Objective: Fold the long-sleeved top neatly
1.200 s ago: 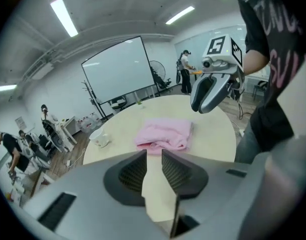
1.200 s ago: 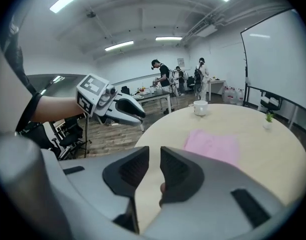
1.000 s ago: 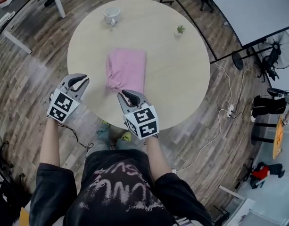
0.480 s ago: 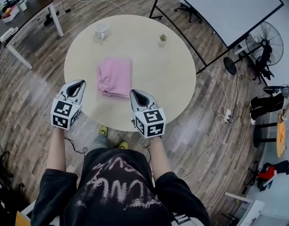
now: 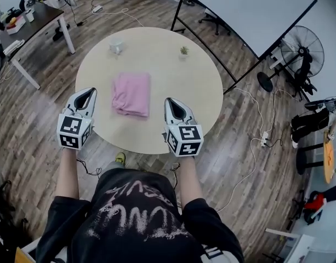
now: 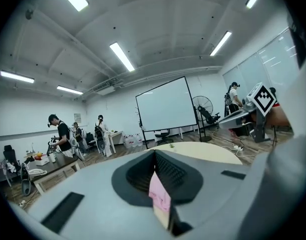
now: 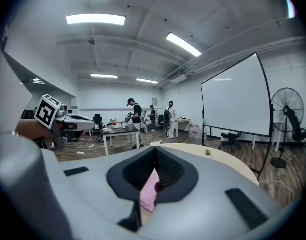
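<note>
Folding looks finished: the pink top lies squared ahead of and between the left gripper and right gripper — both sets of jaws pinched together, empty — so I judge only backing away remains.

The pink long-sleeved top is lying folded into a compact rectangle, flat on the round desk, left of centre.

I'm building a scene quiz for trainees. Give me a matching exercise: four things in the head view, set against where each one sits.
Things:
1. folded pink top
2. white mug
3. small potted plant
4. standing fan

Places:
A. on the floor, right of the round table
B. table's far edge, left side
C. near the table's middle
D. table's far edge, right side

Pairs: 1-C, 2-B, 3-D, 4-A
</note>
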`<control>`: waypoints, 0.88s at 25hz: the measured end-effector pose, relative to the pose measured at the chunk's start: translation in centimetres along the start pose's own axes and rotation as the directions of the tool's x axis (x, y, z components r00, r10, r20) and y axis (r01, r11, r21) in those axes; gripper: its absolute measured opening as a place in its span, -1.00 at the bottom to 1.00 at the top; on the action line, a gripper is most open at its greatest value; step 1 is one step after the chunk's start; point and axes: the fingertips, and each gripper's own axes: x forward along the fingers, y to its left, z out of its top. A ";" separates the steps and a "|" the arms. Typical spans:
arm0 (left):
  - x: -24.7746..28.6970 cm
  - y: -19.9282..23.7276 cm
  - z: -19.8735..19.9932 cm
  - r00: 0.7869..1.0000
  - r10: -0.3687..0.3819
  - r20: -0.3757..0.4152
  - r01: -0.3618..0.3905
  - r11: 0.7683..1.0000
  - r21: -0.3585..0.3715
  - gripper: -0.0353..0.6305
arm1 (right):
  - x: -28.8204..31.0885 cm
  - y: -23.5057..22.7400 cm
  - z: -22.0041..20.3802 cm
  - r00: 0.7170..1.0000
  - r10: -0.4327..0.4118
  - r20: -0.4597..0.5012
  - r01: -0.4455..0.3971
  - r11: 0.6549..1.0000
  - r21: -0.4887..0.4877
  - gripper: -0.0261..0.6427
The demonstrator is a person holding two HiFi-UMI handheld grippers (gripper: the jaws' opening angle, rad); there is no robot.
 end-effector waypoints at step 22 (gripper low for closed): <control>-1.5 0.1 4.1 0.980 0.135 0.145 -0.131 0.991 -0.036 -0.86 | -4.1 -6.1 3.4 0.982 -0.140 0.124 0.143 0.990 -0.017 -0.91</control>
